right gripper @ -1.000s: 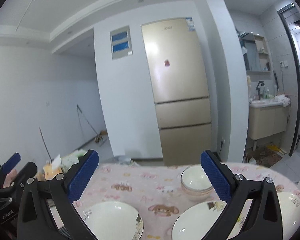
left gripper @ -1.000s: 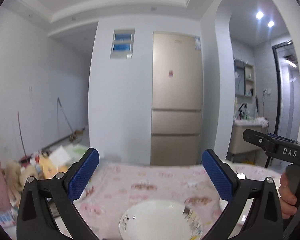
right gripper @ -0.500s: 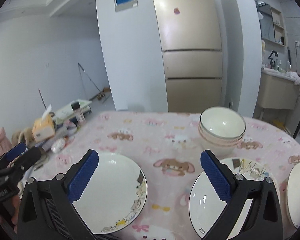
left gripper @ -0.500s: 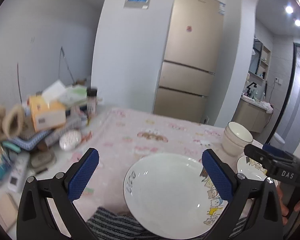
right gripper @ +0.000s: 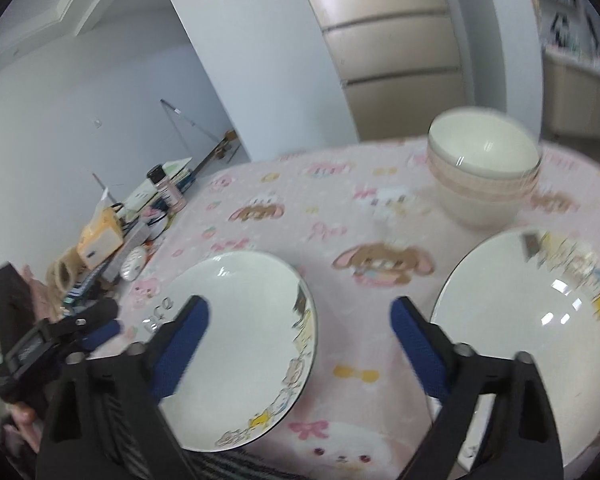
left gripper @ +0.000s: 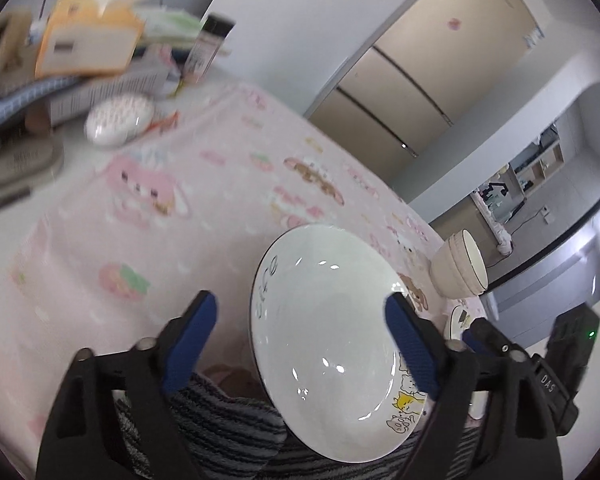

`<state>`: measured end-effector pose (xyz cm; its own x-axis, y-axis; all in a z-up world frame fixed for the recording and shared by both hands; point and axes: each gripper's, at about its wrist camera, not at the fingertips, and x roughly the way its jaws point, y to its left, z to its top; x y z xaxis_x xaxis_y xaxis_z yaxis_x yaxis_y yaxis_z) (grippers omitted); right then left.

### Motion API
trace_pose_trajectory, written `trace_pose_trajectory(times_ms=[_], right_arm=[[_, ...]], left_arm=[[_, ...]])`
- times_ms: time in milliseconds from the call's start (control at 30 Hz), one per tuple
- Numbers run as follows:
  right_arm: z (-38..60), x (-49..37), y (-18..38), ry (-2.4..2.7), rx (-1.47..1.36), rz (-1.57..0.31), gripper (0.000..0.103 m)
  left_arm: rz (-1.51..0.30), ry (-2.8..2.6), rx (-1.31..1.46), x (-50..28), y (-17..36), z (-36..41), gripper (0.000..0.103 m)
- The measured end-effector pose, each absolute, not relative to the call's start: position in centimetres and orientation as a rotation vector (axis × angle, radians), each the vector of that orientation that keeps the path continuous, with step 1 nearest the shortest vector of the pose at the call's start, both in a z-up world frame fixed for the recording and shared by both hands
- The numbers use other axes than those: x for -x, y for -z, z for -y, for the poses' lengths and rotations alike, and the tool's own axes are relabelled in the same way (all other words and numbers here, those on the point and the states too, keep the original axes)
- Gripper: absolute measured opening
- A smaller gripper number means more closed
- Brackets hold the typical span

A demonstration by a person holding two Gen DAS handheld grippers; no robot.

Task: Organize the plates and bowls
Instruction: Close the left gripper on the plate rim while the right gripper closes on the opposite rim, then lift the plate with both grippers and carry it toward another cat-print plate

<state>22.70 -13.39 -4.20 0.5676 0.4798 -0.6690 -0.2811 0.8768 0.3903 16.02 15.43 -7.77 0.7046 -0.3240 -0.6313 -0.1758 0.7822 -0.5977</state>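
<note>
A white plate (left gripper: 328,344) with cartoon prints lies on the pink tablecloth (left gripper: 188,216). My left gripper (left gripper: 300,340) hovers over it, jaws closing; its left finger is beside the rim, its right finger above the plate's right side, and neither pad presses on it. In the right wrist view that plate (right gripper: 240,336) is at left, a second printed plate (right gripper: 540,320) at right, and a stack of cream bowls (right gripper: 484,168) behind. My right gripper (right gripper: 300,328) hangs over the cloth between the two plates, jaws closing on nothing. The left gripper (right gripper: 92,328) shows at the left edge.
Clutter fills the table's left end: an orange tissue box (left gripper: 88,44), a dark-capped bottle (left gripper: 208,48) and a white oval case (left gripper: 120,120). The bowl stack (left gripper: 460,268) stands to the right. Dark striped fabric (left gripper: 220,432) lies at the near edge. A beige fridge (right gripper: 388,40) stands beyond the table.
Both grippers have sunk and tipped down from the room toward the table, so the plates fill the views. The left view has rolled. Both pairs of jaws stand narrower.
</note>
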Motion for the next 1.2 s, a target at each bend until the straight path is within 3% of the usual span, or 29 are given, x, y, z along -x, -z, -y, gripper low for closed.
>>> trace_pose_trajectory(times_ms=[133,267,433,500,733,1200], right_arm=[[13.7,-23.6,6.0,-0.481,-0.343,-0.948,0.075],[13.3,-24.0,7.2,-0.463,-0.337,-0.998,0.064],[12.8,-24.3,8.5,-0.474,-0.346,-1.046,0.046],[12.8,-24.3,8.8,-0.467,-0.347,-1.056,0.039],[12.3,-24.6,9.9,-0.482,-0.349,-1.095,0.023],[12.5,-25.2,11.6,-0.53,-0.416,-1.147,0.013]], left_arm=[[-0.854,0.113,0.716,-16.4,8.8,-15.5,0.058],[-0.871,0.097,0.692,-16.5,9.0,-15.1,0.051],[-0.896,0.079,0.694,-16.8,9.6,-15.3,0.031],[-0.901,0.071,0.701,-16.8,9.9,-15.5,0.028],[-0.932,0.027,0.699,-17.2,10.7,-15.7,0.008],[-0.954,0.041,0.674,-17.4,11.0,-15.4,0.007]])
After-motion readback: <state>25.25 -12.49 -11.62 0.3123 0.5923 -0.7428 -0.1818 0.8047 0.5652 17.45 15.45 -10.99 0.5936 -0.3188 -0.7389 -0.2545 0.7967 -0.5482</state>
